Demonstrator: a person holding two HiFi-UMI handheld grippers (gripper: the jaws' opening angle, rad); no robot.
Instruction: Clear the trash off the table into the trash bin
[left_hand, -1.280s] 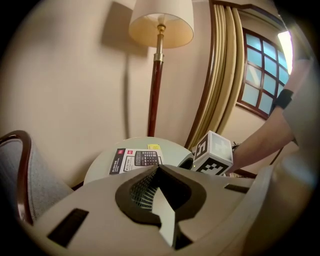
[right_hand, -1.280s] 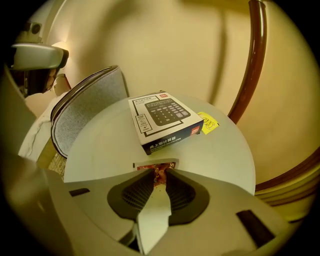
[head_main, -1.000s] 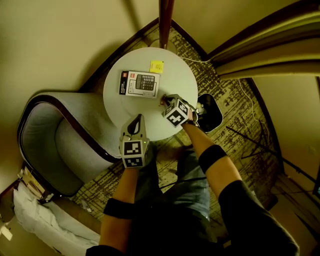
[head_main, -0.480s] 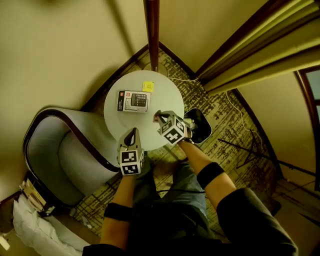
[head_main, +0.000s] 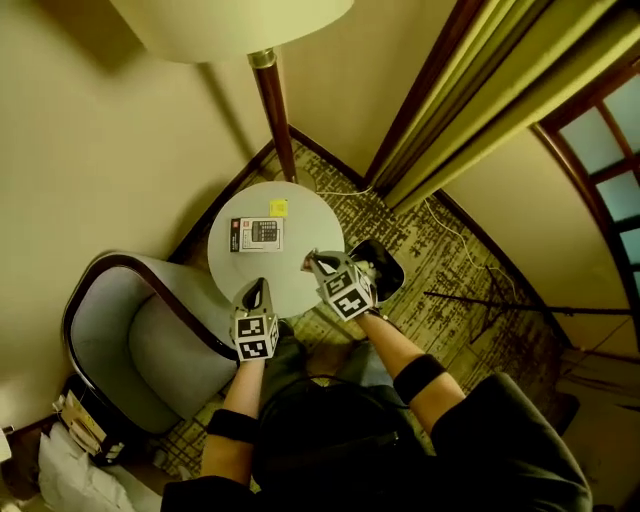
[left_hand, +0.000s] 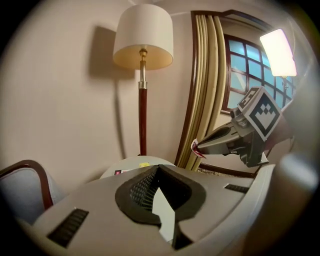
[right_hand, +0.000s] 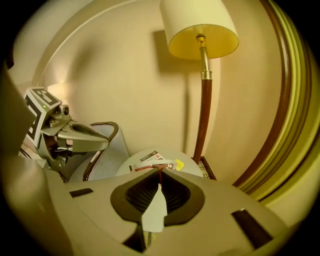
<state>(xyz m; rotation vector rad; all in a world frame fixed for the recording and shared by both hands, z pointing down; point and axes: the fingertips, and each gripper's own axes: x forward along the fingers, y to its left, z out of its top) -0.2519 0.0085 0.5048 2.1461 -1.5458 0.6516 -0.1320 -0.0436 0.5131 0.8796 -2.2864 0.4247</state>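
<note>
Head view: pinches a small red-and-white wrapper (head_main: 305, 263) in the right gripper (head_main: 312, 262) over the bench's (head_main: 300, 215) right edge, beside the floor-standing trash bin (head_main: 388, 268), likely for the drop. Left gripper view: shows left gripper (left_hand: 159, 167) closed, empty, angled downward. Right gripper view: confirms pads clamped on wrapper, also tilted down.

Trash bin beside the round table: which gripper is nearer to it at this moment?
Right. The right gripper, shut on a red-and-white scrap, is over the table edge beside the trash bin. The left gripper, shut and empty, is over the table's near edge, farther from it.
</note>
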